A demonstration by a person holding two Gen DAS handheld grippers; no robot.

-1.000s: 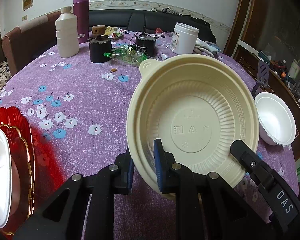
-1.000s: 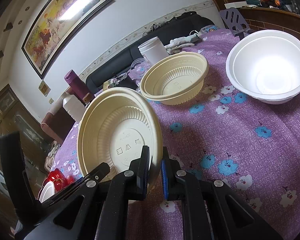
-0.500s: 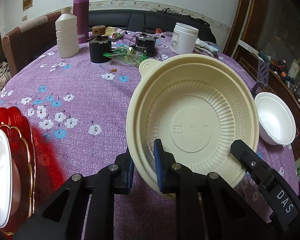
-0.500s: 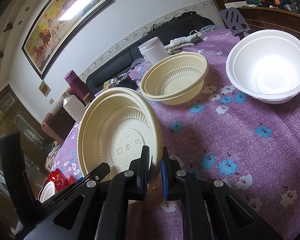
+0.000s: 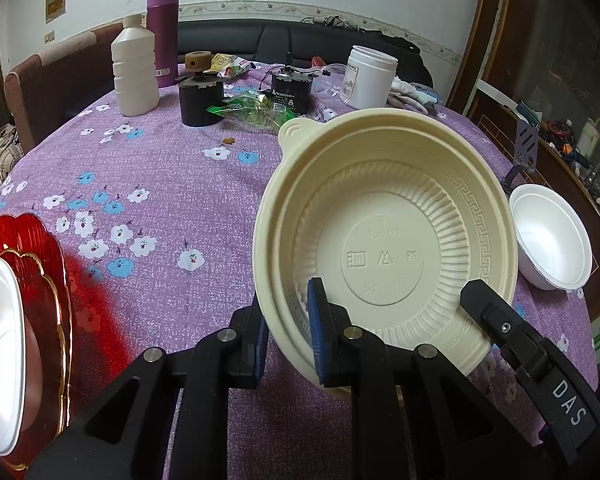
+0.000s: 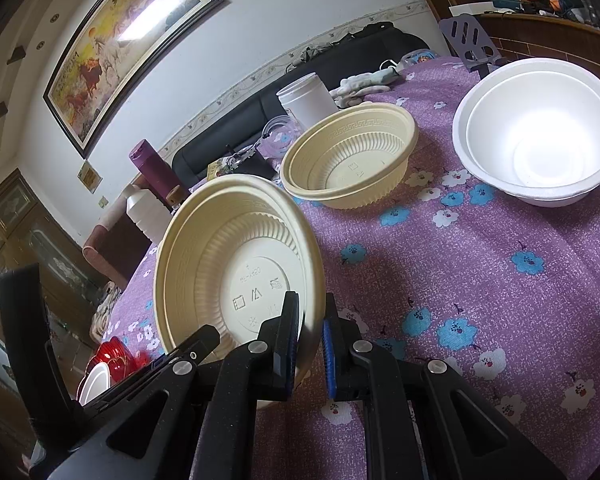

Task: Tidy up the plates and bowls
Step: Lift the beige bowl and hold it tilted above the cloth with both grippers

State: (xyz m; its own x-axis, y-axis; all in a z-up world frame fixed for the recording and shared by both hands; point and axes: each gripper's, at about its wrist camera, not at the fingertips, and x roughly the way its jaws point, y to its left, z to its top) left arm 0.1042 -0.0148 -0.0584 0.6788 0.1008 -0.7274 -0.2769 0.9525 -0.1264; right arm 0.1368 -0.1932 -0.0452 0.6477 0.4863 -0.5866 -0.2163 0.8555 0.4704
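My left gripper (image 5: 286, 338) is shut on the near rim of a cream plastic bowl (image 5: 384, 248), which tilts up toward the camera above the purple flowered tablecloth (image 5: 160, 184). My right gripper (image 6: 310, 350) is shut on the rim of another cream bowl (image 6: 236, 268), also tilted. A third cream bowl (image 6: 352, 164) rests on the table beyond it. A white foam bowl (image 6: 540, 136) stands at the right and also shows in the left wrist view (image 5: 552, 240). A red plate stack (image 5: 40, 280) with a white plate (image 5: 0, 360) on it lies at the left.
At the far side stand a white bottle (image 5: 134, 70), a purple flask (image 5: 162, 32), a black jar (image 5: 200, 96), a white tub (image 5: 368, 76) and green wrappers (image 5: 248, 108). A sofa lies behind. A wooden cabinet edge (image 5: 556, 168) runs along the right.
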